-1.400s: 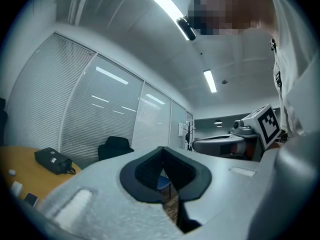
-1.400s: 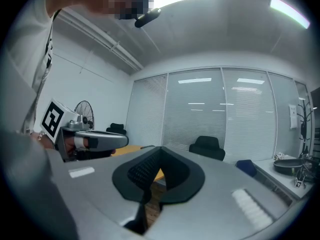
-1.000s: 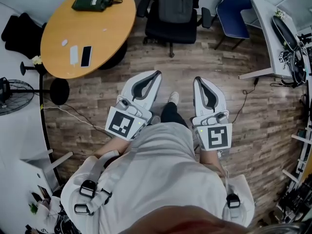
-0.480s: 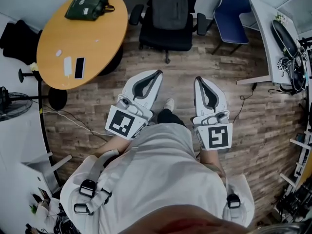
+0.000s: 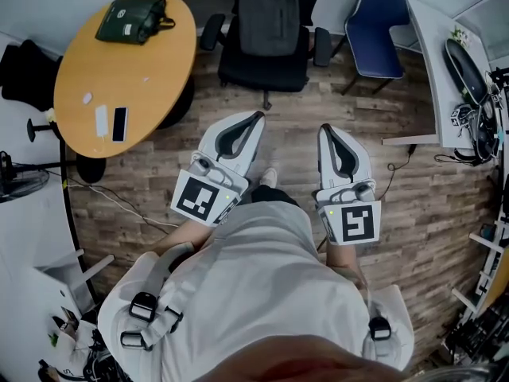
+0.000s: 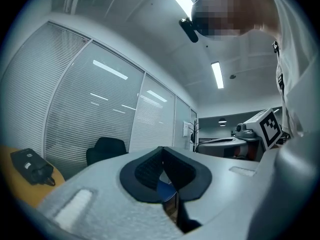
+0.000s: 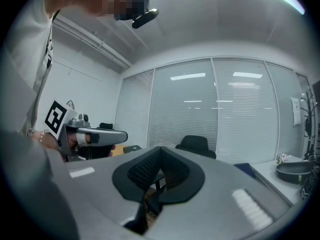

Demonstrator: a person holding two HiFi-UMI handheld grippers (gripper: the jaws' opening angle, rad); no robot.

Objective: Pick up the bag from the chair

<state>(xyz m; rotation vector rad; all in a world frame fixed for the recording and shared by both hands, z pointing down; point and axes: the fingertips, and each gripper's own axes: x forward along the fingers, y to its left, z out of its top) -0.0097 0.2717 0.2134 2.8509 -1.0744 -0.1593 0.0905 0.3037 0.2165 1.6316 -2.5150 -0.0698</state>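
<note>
L gripper point(image 5: 254, 119), R gripper point(image 5: 326, 129) shut; bag point(image 5: 269, 13) on chair point(image 5: 262, 70)?

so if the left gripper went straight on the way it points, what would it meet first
Probably the blue chair: blue shows just past the left gripper's tips in its own view, with the black chair off to the left. Depth is unclear.

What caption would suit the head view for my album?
Person's shut white left gripper and right gripper point toward a dark grey backpack on a black office chair.
</note>
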